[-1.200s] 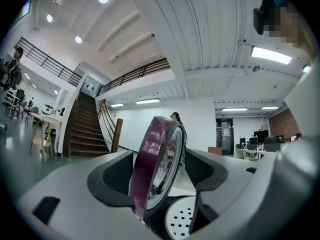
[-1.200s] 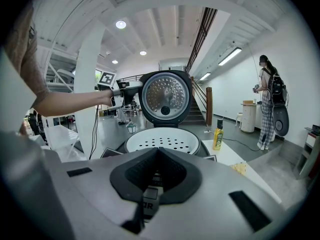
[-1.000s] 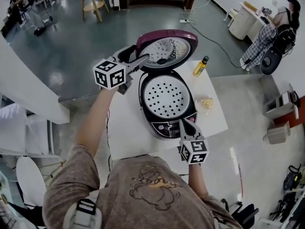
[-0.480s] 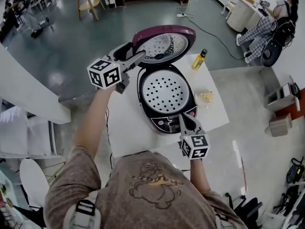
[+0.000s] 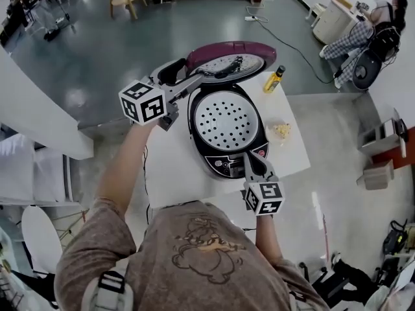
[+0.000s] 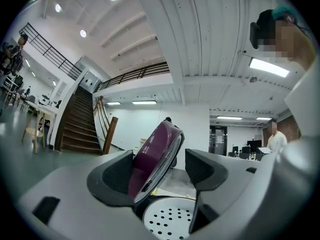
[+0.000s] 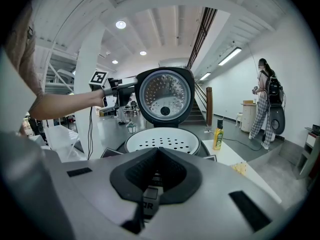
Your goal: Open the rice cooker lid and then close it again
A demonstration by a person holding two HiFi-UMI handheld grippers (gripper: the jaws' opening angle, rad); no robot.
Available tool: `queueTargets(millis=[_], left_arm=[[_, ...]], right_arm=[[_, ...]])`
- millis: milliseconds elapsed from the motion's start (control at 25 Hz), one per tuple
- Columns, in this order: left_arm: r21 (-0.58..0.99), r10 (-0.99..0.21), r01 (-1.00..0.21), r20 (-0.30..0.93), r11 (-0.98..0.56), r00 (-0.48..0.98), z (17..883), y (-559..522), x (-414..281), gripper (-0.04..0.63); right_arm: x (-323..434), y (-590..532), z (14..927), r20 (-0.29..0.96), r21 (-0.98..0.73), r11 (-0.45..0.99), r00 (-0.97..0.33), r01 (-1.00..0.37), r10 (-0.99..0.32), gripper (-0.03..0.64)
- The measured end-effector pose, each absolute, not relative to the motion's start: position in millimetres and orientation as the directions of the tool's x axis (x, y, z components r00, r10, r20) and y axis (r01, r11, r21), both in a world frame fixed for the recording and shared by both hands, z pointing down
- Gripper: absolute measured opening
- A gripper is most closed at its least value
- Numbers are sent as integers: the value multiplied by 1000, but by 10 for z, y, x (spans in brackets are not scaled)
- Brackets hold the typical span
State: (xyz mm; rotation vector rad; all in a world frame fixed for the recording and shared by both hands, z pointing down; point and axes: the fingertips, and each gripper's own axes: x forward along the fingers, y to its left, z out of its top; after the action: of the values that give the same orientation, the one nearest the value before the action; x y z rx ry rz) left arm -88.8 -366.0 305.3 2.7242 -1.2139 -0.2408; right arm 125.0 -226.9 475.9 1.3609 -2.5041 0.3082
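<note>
The rice cooker [image 5: 226, 129] stands on a white table [image 5: 170, 167], a white perforated tray [image 5: 224, 122] filling its pot. Its maroon lid [image 5: 231, 57] is raised and leans forward over the pot. My left gripper [image 5: 200, 78] reaches the lid's left rim. In the left gripper view the lid [image 6: 153, 159] stands between the open jaws of the left gripper [image 6: 160, 171], against the left jaw and clear of the right one. My right gripper [image 5: 249, 162] is shut, its tips on the cooker's front panel. The right gripper view looks past that gripper [image 7: 158, 166] to the lid's metal inner face [image 7: 165, 95].
A yellow bottle [image 5: 274, 80] stands at the table's far right corner, and a small crumpled snack [image 5: 281, 130] lies right of the cooker. A cable hangs off the table's left side. A person sits at a desk [image 5: 337, 18] far right.
The lid has tipped forward and down over the pot, so less of its inner face shows. My left gripper has followed its rim. The right gripper stays on the front panel.
</note>
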Motion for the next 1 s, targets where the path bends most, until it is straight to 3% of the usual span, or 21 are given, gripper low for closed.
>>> queueTargets(millis=[1000], left_arm=[[199, -692, -669, -75, -716, 718, 3247, -3083, -627, 339]], right_arm=[[1252, -2276, 4723, 339, -50, 529, -513, -847, -789, 5]])
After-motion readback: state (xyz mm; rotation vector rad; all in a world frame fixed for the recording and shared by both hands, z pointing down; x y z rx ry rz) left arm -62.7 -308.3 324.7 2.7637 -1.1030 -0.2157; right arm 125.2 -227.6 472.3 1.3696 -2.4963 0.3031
